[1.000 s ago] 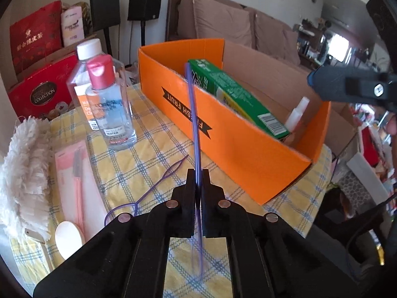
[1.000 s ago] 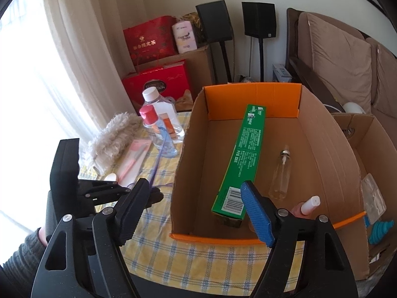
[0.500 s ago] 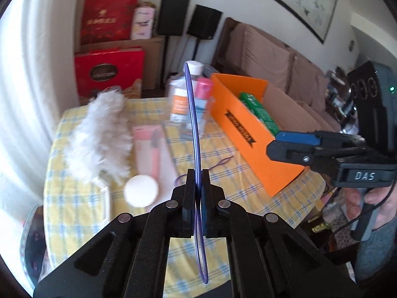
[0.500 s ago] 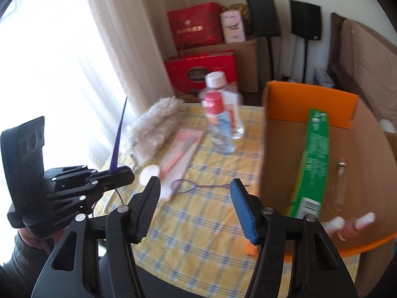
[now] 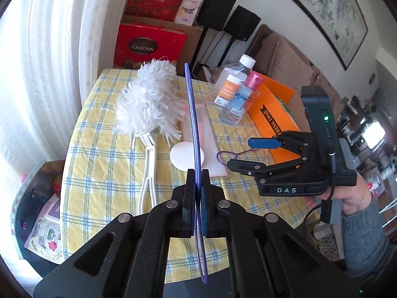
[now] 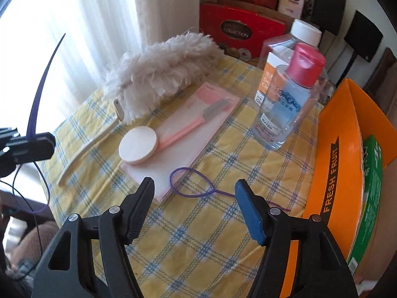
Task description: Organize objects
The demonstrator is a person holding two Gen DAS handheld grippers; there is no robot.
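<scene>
My left gripper (image 5: 198,173) is shut on a long thin purple strip (image 5: 191,114), which stands up over the table and hangs below the jaws. In the right wrist view that strip (image 6: 42,82) rises at the far left. My right gripper (image 6: 194,198) points down at the checked tablecloth (image 6: 198,248), its jaws opening. A second purple loop tool (image 6: 188,181) lies flat on the cloth just ahead of the fingers, untouched. The orange cardboard box (image 6: 335,161) stands to the right with a green carton (image 6: 372,186) inside.
On the cloth lie a white feather duster (image 6: 158,69), a pink packet (image 6: 198,124) with a round white puff (image 6: 137,145), and two clear bottles, one pink-capped (image 6: 285,104) and one white-capped (image 6: 302,32). Red gift boxes (image 5: 148,47) stand behind the table.
Both grippers have swung from the orange box towards the left part of the table. The right one has dropped low over the purple loop. The left still grips its strip.
</scene>
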